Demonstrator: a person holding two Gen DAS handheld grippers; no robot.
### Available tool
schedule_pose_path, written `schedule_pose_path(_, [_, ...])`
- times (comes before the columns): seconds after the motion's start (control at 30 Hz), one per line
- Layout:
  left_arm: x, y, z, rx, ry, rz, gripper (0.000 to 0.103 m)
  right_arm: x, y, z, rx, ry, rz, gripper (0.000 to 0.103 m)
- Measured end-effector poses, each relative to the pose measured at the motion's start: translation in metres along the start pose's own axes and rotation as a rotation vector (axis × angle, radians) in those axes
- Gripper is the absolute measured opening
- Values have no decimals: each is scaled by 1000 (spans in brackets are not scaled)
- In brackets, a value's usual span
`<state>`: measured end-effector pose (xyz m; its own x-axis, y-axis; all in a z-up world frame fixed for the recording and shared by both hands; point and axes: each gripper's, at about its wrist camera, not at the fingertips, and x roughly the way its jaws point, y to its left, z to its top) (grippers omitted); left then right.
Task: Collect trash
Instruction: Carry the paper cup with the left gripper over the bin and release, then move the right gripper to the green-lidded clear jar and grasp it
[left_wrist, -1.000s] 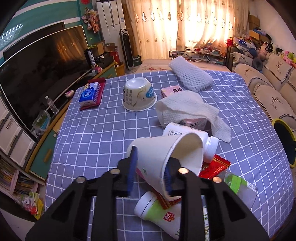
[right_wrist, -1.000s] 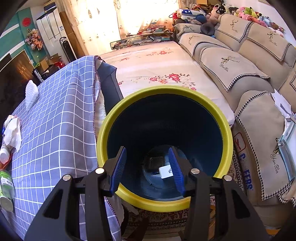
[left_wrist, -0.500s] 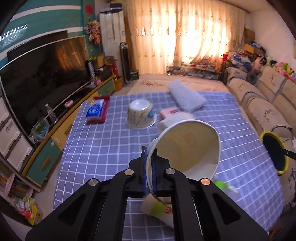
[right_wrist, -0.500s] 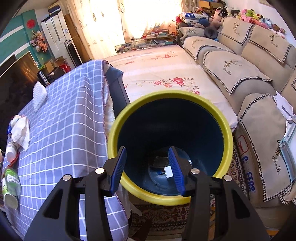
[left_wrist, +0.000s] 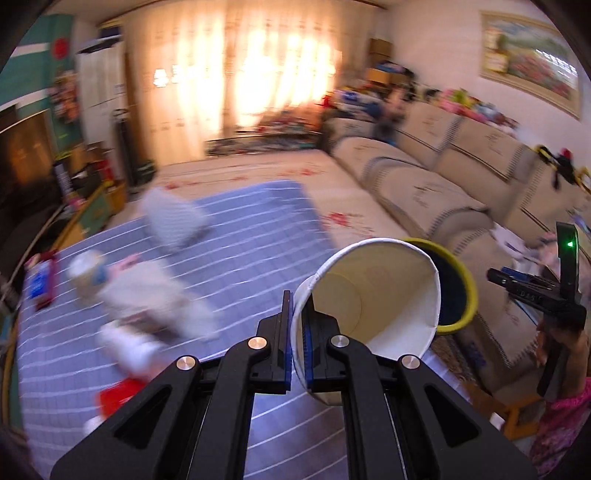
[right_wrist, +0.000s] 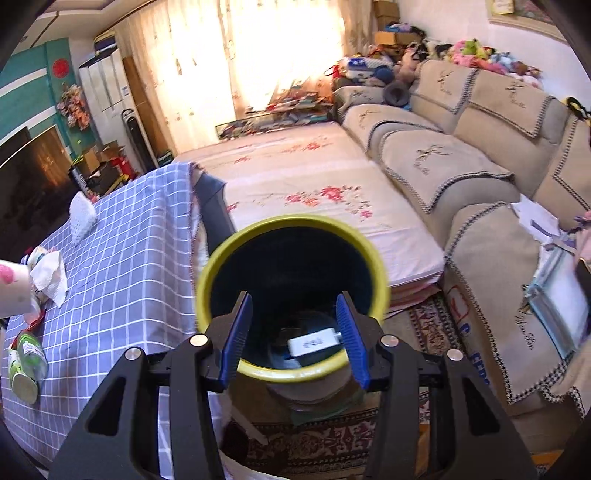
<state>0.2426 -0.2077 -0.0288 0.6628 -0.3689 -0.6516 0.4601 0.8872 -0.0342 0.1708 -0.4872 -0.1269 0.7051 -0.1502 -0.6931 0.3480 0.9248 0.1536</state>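
**Two grippers, one cup at the bin's lip**

Two tools show. The left gripper (left_wrist: 298, 343) is pinched tight on the near wall of a white paper cup (left_wrist: 384, 295); one blue pad sits inside the rim, the other outside. The cup is lifted clear of the blue checked tablecloth (left_wrist: 236, 258), mouth tipped away, and its far edge overlaps the yellow rim of the dark bin (left_wrist: 463, 291) in this view. Whether it is over the opening I cannot tell.

The right gripper (right_wrist: 293, 328) has its jaws spread partway around the near rim of the bin (right_wrist: 221, 258); whether the pads press on it I cannot tell. A small white box (right_wrist: 314, 341) lies at the bottom.

The bin stands just beside the table's hanging edge (right_wrist: 195, 206), with a floral mat (right_wrist: 314, 184) behind it and the sofa (right_wrist: 461, 173) beyond. On the cloth lie a crumpled tissue (right_wrist: 50, 273), a green-labelled bottle (right_wrist: 27, 365) and blurred wrappers near the left gripper.
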Motion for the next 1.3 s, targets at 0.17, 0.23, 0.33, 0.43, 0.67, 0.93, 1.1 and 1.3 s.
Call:
schedule_pose_path(0.17, [46, -71, 22, 61, 44, -106, 6, -10, -29, -8, 33, -3, -21, 46])
schedule_pose_path(0.23, [65, -96, 28, 81, 66, -133, 6, -12, -39, -12, 44, 1, -26, 46])
schedule_pose_path(0.33, [97, -128, 34, 110, 113, -159, 6, -12, -52, -19, 65, 9, -29, 46])
schedule_pose_path(0.43, [134, -156, 36, 136, 175, -179, 6, -10, -62, -26, 81, 18, -27, 46])
schedule_pose_path(0.67, [197, -195, 32, 157, 272, -180, 9, -5, -76, -33, 106, 35, -23, 49])
schedule_pose_path(0.93, [209, -203, 31, 160, 273, -164, 37, -10, -82, -35, 112, 31, -22, 50])
schedule_pose_path(1.1, [175, -182, 36, 122, 240, -188, 43, -13, -75, -35, 105, 30, -5, 50])
schedule_pose_path(1.3, [97, -152, 33, 80, 118, -205, 65, -16, -61, -36, 81, 30, 21, 53])
